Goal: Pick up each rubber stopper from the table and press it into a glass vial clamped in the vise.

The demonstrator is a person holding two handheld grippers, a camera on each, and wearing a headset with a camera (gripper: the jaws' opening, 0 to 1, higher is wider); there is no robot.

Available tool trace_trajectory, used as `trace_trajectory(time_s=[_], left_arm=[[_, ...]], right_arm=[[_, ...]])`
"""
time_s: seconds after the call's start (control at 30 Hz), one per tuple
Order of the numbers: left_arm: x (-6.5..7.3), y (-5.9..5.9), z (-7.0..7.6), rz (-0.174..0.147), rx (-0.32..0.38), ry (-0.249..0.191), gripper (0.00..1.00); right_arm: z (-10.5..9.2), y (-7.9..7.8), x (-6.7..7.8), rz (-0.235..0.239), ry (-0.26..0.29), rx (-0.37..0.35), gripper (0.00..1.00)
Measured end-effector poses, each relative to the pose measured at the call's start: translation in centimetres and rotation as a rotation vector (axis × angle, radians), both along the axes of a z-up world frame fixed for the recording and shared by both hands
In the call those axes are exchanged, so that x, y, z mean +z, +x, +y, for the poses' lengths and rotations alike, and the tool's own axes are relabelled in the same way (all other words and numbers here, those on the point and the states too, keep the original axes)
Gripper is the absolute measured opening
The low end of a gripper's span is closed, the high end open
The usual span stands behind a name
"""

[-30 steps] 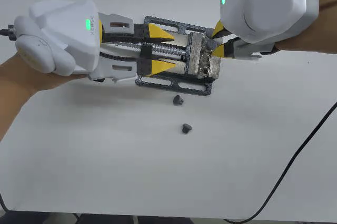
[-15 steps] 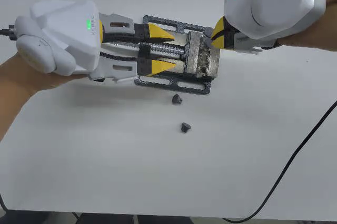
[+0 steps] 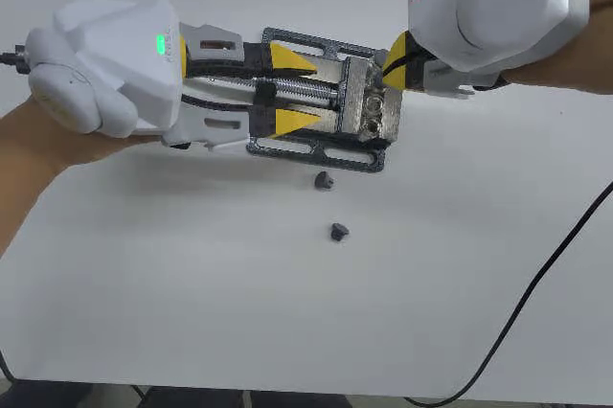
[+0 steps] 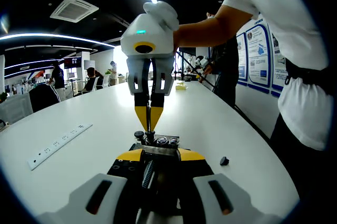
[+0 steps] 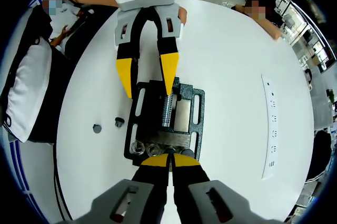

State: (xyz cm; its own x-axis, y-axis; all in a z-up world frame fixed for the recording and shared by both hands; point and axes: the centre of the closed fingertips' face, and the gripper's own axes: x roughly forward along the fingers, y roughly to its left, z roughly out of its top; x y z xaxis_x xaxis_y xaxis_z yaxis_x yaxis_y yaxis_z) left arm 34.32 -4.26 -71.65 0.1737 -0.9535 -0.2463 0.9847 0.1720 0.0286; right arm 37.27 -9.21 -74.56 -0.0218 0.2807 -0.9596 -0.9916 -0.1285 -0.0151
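Shut now on the right gripper (image 3: pixel 386 73), jaws pinched tip to tip after standing spread around the vise (image 3: pixel 316 153) end a second ago. Poised just above the vials (image 3: pixel 374 109) clamped there; cannot tell whether anything sits between the tips. Left gripper (image 3: pixel 287 90) released, jaws wide, straddling the vise screw from the opposite end. Near stopper (image 3: pixel 324 179) and far stopper (image 3: pixel 338 231) loose on the surface (image 3: pixel 192 283), apart from both sets of jaws.
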Motion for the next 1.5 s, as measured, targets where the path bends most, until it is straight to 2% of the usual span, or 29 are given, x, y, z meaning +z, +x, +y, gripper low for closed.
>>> trace_trajectory(time_s=[1.5], left_arm=[[0.03,0.26,0.16,-0.004,0.007,-0.006,0.20]], right_arm=[[0.19,-0.16,-0.23,0.005,-0.033,0.016,0.01]])
